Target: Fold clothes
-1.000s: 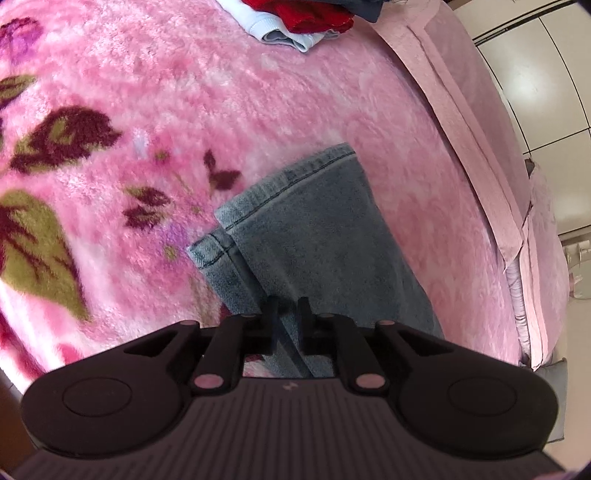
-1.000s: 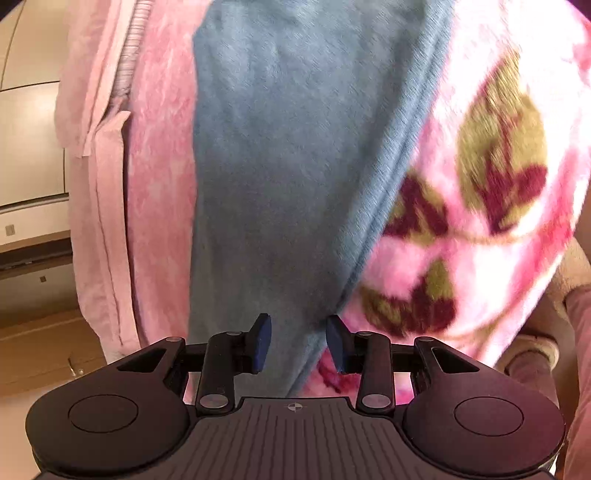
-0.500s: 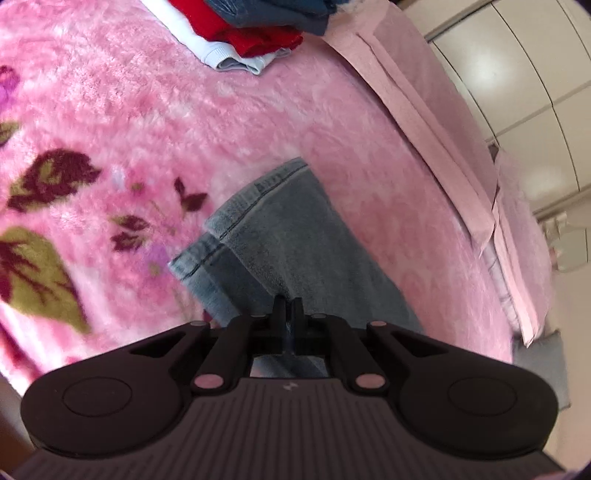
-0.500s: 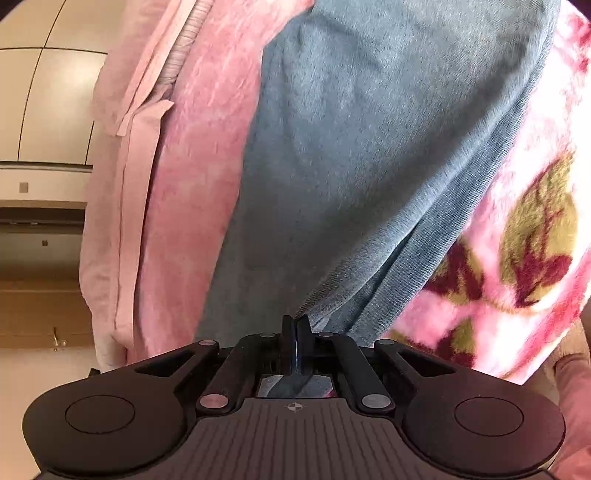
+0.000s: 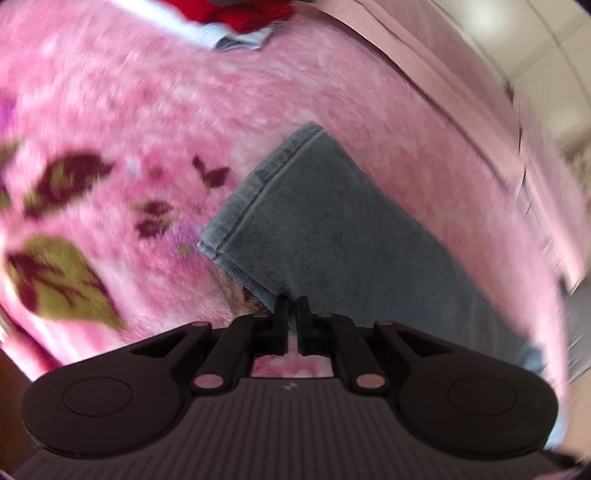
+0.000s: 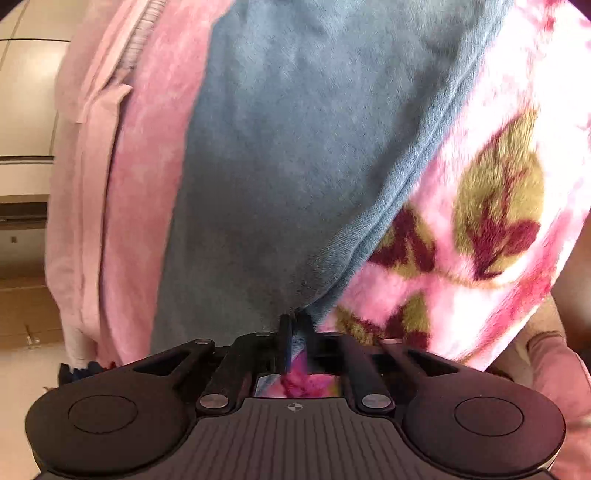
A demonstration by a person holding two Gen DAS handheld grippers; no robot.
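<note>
A pair of blue jeans lies on a pink floral blanket, with the hemmed leg end pointing away. My left gripper pinches the near edge of that leg; its jaws are opening slightly with denim still between them. In the right wrist view the jeans fill the middle and are drawn up towards my right gripper. A fold of their edge sits between its pads, and those jaws are opening too.
A pile of red, white and blue clothes lies at the blanket's far end. A pale pink sheet hangs over the bed's edge, with tiled floor beyond. A person's pink sleeve is at the right.
The right gripper, open a second ago, has closed on the jeans' edge and drawn it up. The left gripper has rolled and risen slightly with the leg, and its jaws have parted a little.
</note>
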